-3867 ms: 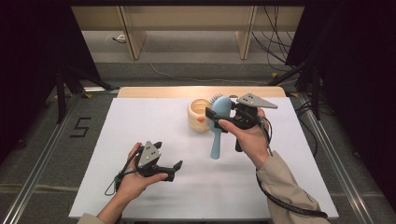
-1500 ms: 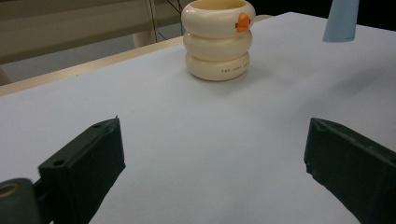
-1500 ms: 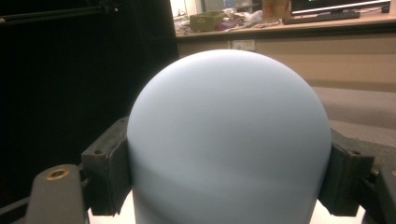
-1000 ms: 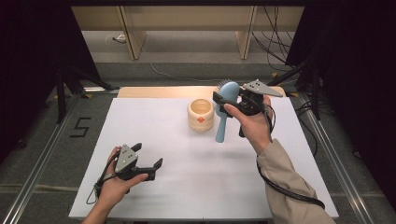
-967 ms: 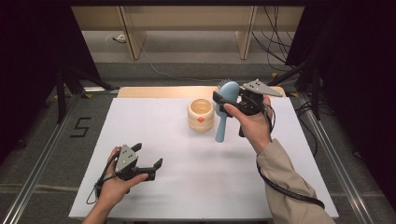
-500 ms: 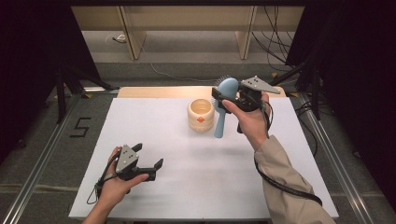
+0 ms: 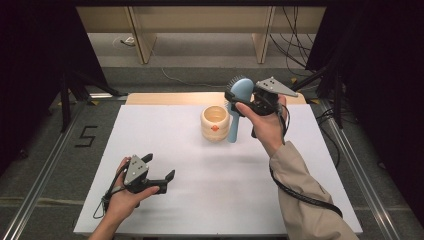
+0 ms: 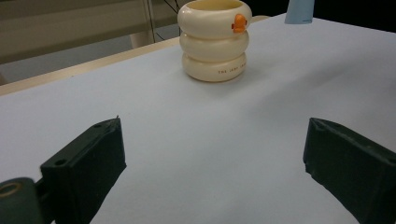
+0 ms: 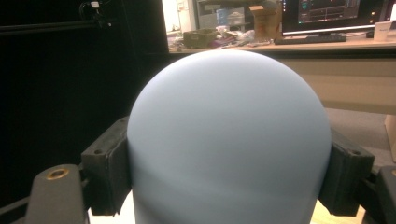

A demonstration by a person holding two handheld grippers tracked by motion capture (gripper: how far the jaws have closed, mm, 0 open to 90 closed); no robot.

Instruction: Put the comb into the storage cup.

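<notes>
A light blue hairbrush (image 7: 238,102) hangs upright above the white table, head up and handle down, with my right gripper (image 7: 246,97) shut on its head. In the right gripper view the brush's rounded blue back (image 9: 229,140) sits clamped between both black jaws. A cream ringed cup (image 7: 215,123) with a small orange mark stands just left of the brush handle. My left gripper (image 7: 159,175) rests low near the table's front left, jaws open with nothing between them. The left gripper view has the cup (image 8: 215,39) standing far ahead of the gripper, and the brush handle's tip (image 8: 299,11) at the top right.
The white table (image 7: 165,135) has a wooden strip (image 7: 165,98) along its far edge. Dark stands and cables flank both sides on the floor. A number 5 mark (image 7: 86,136) lies on the floor at left.
My right hand has lifted the brush a little higher and slightly away, beside the cup. Compared with the oldest frame, my left hand has drawn back toward the front left.
</notes>
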